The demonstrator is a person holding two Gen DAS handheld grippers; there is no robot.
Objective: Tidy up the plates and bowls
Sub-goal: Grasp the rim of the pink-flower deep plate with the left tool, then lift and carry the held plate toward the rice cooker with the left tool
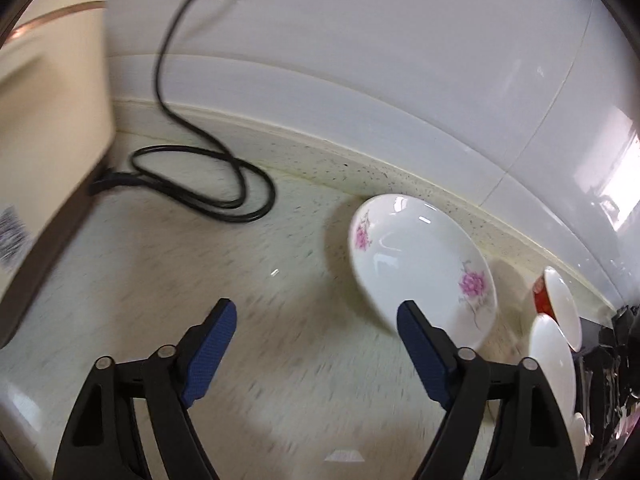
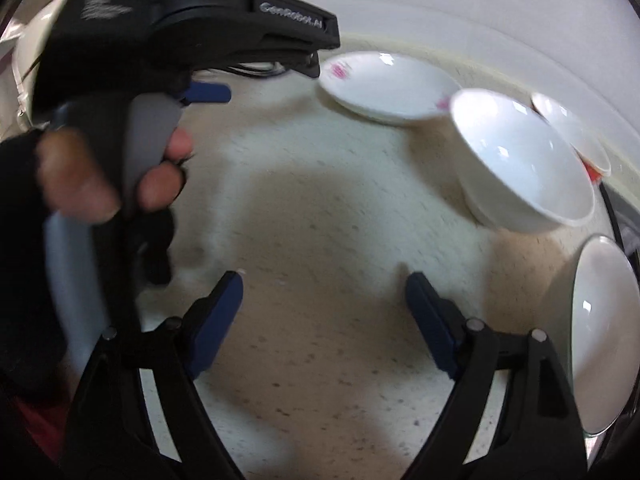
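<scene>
While both tools hang over the speckled countertop (image 2: pixel 320 360), nothing is in hand yet. The left gripper (image 1: pixel 316 344) stands with its blue pads wide apart, only bare counter between them, and the flowered plate (image 1: pixel 420 264) sits just beyond its right-hand pad, close under the white backsplash (image 1: pixel 400 80). The right gripper (image 2: pixel 324 312) is likewise spread and empty, pointing down at open counter. From its camera you can see the left hand (image 2: pixel 120 176) wrapped round the other tool's handle.

Where's the crockery? The plate lies flat near the wall; to its right a white bowl (image 2: pixel 520 160) stands upright, a red-sided bowl (image 1: pixel 558 304) sits behind it near the wall, and another white dish (image 2: pixel 604 332) shows at the right edge of the right wrist view — plate or bowl, I can't say.

Handling, as I judge it: this is glazed ware — stiff, glossy, likely slick against the pads and unforgiving if knocked or dropped. The plate looks shallow with its rim barely off the counter, so the hold should be on the near rim, one pad over the lip and one slipped under. The bowls offer an easier target: pinch the wall at the rim, one pad inside, one outside. A stack would want a soft landing.

A black cable (image 1: pixel 208 184) coils at the back left beside a cream appliance (image 1: pixel 48 120), well clear of the dishes.
</scene>
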